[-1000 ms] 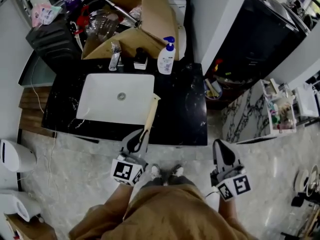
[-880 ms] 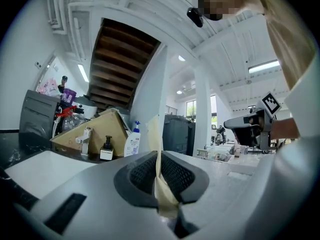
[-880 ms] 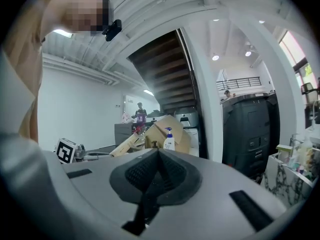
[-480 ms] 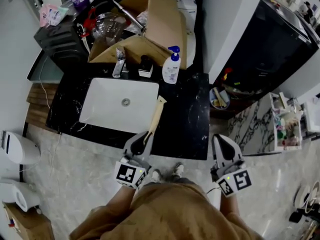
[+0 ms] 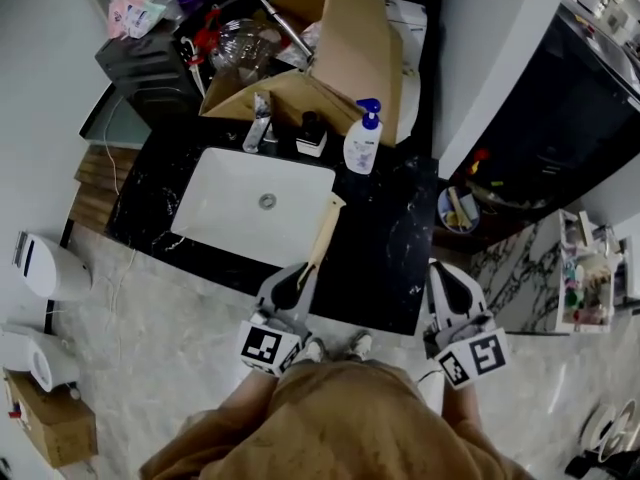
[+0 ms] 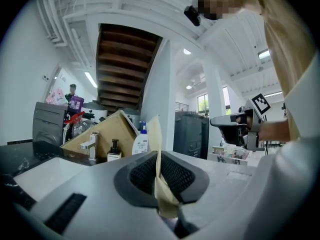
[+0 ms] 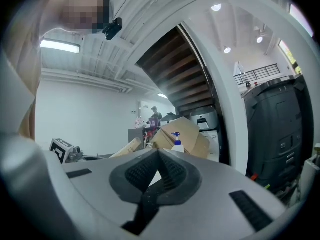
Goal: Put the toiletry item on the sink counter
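Observation:
My left gripper (image 5: 301, 274) is shut on the near end of a long, flat beige toiletry box (image 5: 323, 236). The box reaches out over the black sink counter (image 5: 392, 253), and its far end lies by the right rim of the white basin (image 5: 235, 208). In the left gripper view the box (image 6: 155, 146) stands on edge between the jaws of the left gripper (image 6: 159, 159). My right gripper (image 5: 441, 268) hangs just off the counter's right front corner, shut with nothing in it. The right gripper view shows the right gripper (image 7: 159, 155) with its jaw tips touching.
At the counter's back stand a faucet (image 5: 259, 121), a small dark bottle (image 5: 311, 136) and a white pump bottle (image 5: 363, 144). Behind them is an open cardboard box (image 5: 345, 53). A dark cabinet (image 5: 545, 118) and a cluttered shelf (image 5: 585, 278) are on the right.
Both grippers have moved forward toward the counter, the right one more, so it now sits beside the counter's right front corner. The left gripper still holds the box.

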Motion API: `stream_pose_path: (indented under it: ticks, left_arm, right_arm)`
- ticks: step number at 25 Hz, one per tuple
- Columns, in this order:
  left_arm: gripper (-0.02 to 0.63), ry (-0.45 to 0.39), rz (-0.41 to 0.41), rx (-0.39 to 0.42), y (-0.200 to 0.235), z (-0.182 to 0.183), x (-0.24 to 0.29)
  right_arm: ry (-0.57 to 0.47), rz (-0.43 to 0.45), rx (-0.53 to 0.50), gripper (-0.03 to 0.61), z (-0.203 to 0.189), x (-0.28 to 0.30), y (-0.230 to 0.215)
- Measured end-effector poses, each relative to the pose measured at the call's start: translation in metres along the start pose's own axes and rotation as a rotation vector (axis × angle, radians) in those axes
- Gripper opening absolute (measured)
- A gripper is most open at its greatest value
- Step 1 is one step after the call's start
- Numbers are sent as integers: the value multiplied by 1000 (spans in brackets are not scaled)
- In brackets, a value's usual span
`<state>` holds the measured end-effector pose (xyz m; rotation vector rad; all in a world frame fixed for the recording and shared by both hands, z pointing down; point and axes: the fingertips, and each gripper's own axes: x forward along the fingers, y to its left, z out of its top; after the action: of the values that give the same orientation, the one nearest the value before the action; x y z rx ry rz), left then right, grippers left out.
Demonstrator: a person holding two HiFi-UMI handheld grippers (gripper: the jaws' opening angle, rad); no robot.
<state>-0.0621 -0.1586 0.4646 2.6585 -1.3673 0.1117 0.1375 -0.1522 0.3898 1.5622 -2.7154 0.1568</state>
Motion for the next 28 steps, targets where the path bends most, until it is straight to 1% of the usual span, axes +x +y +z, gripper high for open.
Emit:
stream_pose_path:
  ticks: [5, 7, 10, 13, 19, 22, 25, 28]
  left_arm:
    - [20, 50, -8, 10, -5, -8, 18]
    - [20, 90, -34, 18, -9, -17, 30]
    - [20, 110, -65, 47, -16, -32, 50]
    - [20, 138, -70, 67, -18, -43, 66]
    - [20, 235, -90, 98, -20, -60, 95]
    - [20, 282, -101, 128, -21, -71, 109]
    - [20, 321, -98, 165, -21, -82, 120]
    - [20, 355, -88, 171, -20, -91, 130]
  right_arm:
    - [-6, 13, 14, 3, -2, 1, -7]
    - [-7, 8, 19, 3, -3, -2, -10]
    - [-1, -2, 25, 3, -6, -7, -15]
    - [1, -12, 29, 3, -8, -14, -20]
    - [4, -32, 36, 3, -9, -26, -28]
    - [3, -33, 39, 3, -11, -31, -30]
    - [-3, -33, 38, 3, -11, -35, -32]
    - [-7, -36, 42, 3, -10, -39, -35]
